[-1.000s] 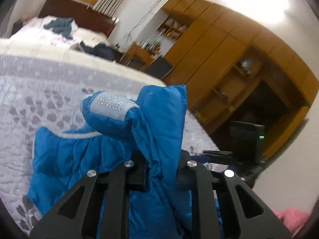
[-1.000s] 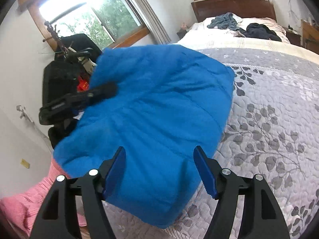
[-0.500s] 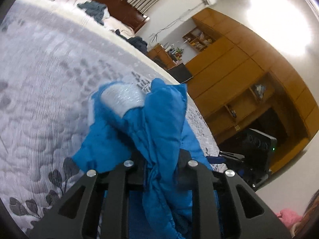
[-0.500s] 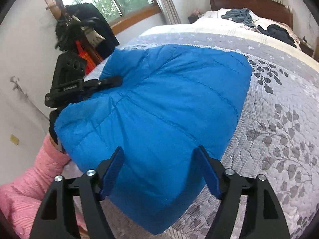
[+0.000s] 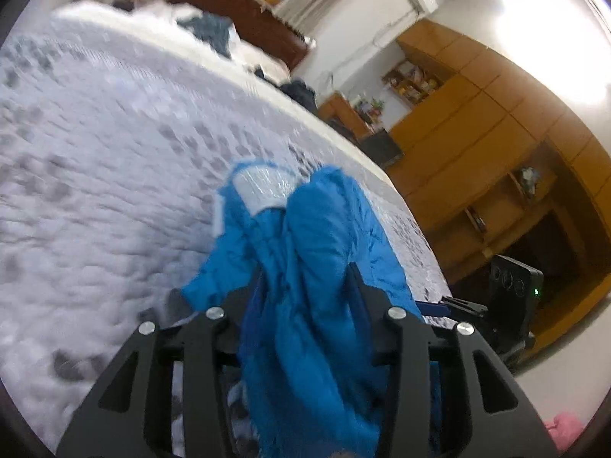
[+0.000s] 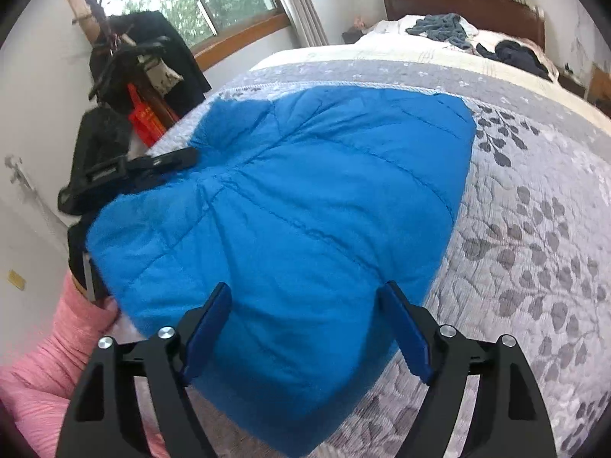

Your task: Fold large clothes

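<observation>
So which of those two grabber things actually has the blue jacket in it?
The left gripper: blue jacket bunched between its fingers. The right gripper is open, fabric unpinched.

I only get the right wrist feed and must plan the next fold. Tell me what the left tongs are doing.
Observer: The left tongs are shut on a bunched fold of the blue jacket.
Operator: Describe what lies past that bunch.
Observer: A pale grey patch on the jacket, just beyond the tongs, above the grey quilt.
Operator: Name what stands beyond the bed on that side.
Observer: Wooden cabinets with open shelves.
</observation>
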Available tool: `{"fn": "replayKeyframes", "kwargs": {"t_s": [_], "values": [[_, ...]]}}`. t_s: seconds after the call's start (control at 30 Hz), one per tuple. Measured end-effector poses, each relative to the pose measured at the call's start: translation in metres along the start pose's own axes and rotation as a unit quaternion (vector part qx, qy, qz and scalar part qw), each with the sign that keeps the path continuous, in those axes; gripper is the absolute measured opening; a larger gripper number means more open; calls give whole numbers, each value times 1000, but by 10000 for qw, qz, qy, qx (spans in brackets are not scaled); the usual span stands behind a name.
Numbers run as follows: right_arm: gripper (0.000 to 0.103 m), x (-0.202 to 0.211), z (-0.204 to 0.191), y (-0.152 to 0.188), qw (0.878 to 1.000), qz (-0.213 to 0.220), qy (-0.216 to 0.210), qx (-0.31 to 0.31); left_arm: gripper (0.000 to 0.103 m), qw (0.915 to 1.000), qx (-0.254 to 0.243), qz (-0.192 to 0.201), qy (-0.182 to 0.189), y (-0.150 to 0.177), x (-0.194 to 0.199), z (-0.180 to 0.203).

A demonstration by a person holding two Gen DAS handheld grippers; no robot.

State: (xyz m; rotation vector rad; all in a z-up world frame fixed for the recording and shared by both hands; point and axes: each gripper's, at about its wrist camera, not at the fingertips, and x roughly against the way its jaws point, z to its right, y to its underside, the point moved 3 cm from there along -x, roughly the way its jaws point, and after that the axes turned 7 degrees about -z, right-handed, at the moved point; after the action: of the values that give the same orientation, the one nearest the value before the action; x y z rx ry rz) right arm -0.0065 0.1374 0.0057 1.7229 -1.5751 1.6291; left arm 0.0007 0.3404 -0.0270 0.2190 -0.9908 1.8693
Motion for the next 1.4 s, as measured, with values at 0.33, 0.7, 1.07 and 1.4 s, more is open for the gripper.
{"fn": "replayKeyframes", "kwargs": {"t_s": [0.33, 0.7, 1.07, 1.4], "values": [[82, 25, 4, 16, 9998, 76, -120, -145, 54, 9958, -898, 35, -147, 57, 51, 94], [82, 14, -7, 23, 9997, -36, -255, -59, 12, 9979, -305, -546, 140, 59, 13, 76], [87, -8, -3, 24, 9997, -254, -26, 29, 11, 9938, 596, -788, 504, 98, -5, 9], [90, -17, 5, 26, 9991, -361, -158, -141, 17, 9948, 493, -859, 256, 103, -7, 12]]}}
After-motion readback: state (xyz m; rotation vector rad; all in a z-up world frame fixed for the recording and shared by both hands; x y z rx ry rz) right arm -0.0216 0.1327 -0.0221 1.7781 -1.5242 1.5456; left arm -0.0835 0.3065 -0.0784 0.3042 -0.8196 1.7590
